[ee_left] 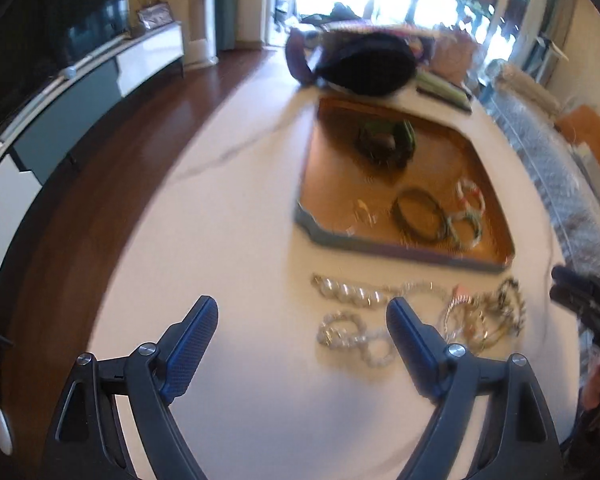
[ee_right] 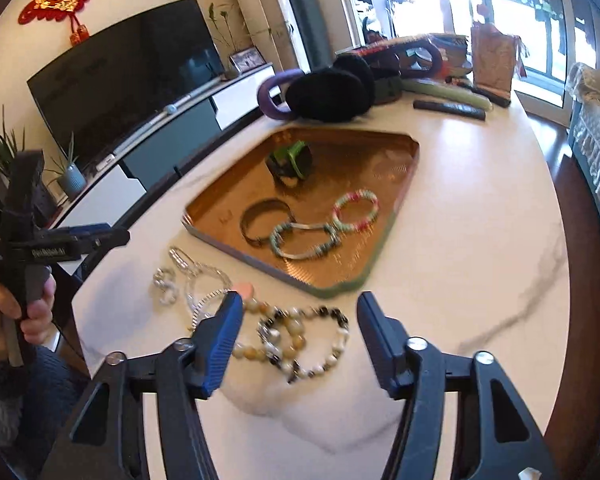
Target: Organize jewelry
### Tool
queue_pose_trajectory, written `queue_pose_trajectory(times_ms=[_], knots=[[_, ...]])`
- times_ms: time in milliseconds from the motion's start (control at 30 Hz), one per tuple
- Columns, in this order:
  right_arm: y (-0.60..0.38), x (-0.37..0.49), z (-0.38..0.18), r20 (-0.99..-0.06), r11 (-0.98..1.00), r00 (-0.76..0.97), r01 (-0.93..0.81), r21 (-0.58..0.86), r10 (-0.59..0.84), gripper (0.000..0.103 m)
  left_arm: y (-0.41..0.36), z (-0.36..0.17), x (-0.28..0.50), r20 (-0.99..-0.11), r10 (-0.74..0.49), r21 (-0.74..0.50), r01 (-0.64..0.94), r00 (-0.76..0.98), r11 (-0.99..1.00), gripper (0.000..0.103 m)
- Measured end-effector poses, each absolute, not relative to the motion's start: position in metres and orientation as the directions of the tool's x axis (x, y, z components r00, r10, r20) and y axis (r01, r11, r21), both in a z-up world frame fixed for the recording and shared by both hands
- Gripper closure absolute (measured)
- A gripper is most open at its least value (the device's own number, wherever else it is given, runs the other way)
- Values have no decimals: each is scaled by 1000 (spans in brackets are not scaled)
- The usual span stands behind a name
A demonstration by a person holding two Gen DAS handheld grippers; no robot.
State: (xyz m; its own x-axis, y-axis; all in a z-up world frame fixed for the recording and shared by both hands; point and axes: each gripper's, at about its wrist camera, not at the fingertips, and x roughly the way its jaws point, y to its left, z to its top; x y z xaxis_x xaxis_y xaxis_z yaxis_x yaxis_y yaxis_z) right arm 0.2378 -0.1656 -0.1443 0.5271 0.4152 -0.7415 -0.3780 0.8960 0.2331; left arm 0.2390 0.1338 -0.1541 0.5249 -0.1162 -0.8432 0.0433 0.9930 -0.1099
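Note:
A copper tray (ee_left: 496,258) (ee_right: 332,286) lies on the white table. It holds a dark bangle (ee_left: 418,214) (ee_right: 264,220), green, white and pink bead bracelets (ee_left: 470,208) (ee_right: 356,212) and a green and black piece (ee_left: 386,142) (ee_right: 290,162). In front of the tray, loose on the table, lie clear crystal chains (ee_left: 348,292) (ee_right: 196,276) and cream and dark beaded bracelets (ee_left: 484,316) (ee_right: 304,340). My left gripper (ee_left: 300,320) hovers open over bare table, left of the chains. My right gripper (ee_right: 300,312) stands open above the beaded bracelets, its pads touching nothing.
Black furry earmuffs (ee_right: 328,92), a purple ring (ee_right: 272,92) and remote controls (ee_right: 448,106) crowd the table's far end. The table's curved edge drops to a wooden floor on the left, with a television cabinet (ee_left: 100,76) beyond. A covered chair (ee_right: 596,128) stands at right.

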Motion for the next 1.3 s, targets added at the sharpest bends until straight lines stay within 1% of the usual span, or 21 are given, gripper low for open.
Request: queue_pose_trajectory(times_ms=[33,67,167,300,400,433,500,533,567,600,633,667,733,800,900,967,1133,1200,1267,1300], knots=[[-166,239,-147,-748,897,524,-380,225,409,60,130,-159,239,-849,-129,-111,67,513,992,17],[-166,240,-150,-753,900,522,-380,215,400,61,126,-162,240,-852,-140,-107,94,504,990,17],[-166,248,-164,-779,902,492,-375,213,388,61,121,-172,244,-860,-144,-92,128,489,987,17],[-166,259,-180,-805,907,461,-364,211,373,67,115,-188,256,-885,-153,-101,140,439,985,17],[-163,262,-189,-814,911,468,-376,169,344,68,109,-193,257,-882,-120,-64,138,456,988,15],[-161,261,-190,-816,912,473,-383,149,332,69,108,-194,257,-881,-127,-69,141,455,988,15],[-155,258,-191,-817,907,489,-411,92,304,69,106,-195,256,-882,-119,-56,149,456,987,19],[-150,255,-192,-817,904,508,-426,37,273,69,103,-197,255,-881,-94,-23,156,463,987,23],[-144,251,-194,-815,897,527,-441,-20,240,71,99,-195,251,-873,-108,-21,185,475,983,40],[-138,247,-194,-809,887,544,-457,-62,223,74,96,-192,249,-872,-116,-19,205,475,979,49],[-134,245,-194,-807,875,544,-479,-73,231,85,93,-190,247,-872,-125,-22,217,473,976,71],[-132,244,-193,-807,870,541,-487,-71,237,92,92,-189,246,-873,-131,-28,221,470,975,83],[-130,242,-193,-806,868,545,-490,-83,230,95,91,-188,241,-876,-148,-49,221,460,974,84],[-130,242,-192,-807,870,546,-485,-84,226,95,89,-187,239,-879,-181,-81,236,442,968,87],[-139,242,-187,-803,889,533,-458,-9,267,95,90,-185,236,-878,-210,-114,239,431,964,88],[-142,240,-178,-785,894,555,-449,-4,275,95,94,-181,235,-871,-227,-134,233,437,963,90],[-143,231,-157,-734,899,612,-438,-6,294,95,99,-167,233,-848,-252,-167,216,467,962,91],[-143,230,-152,-722,898,624,-441,-8,300,95,101,-164,232,-842,-266,-179,221,469,959,91],[-142,229,-150,-715,898,635,-439,-21,294,95,101,-168,231,-852,-272,-184,229,447,956,87],[-142,230,-150,-714,897,636,-441,-23,294,95,102,-172,230,-861,-259,-181,214,437,960,83]])
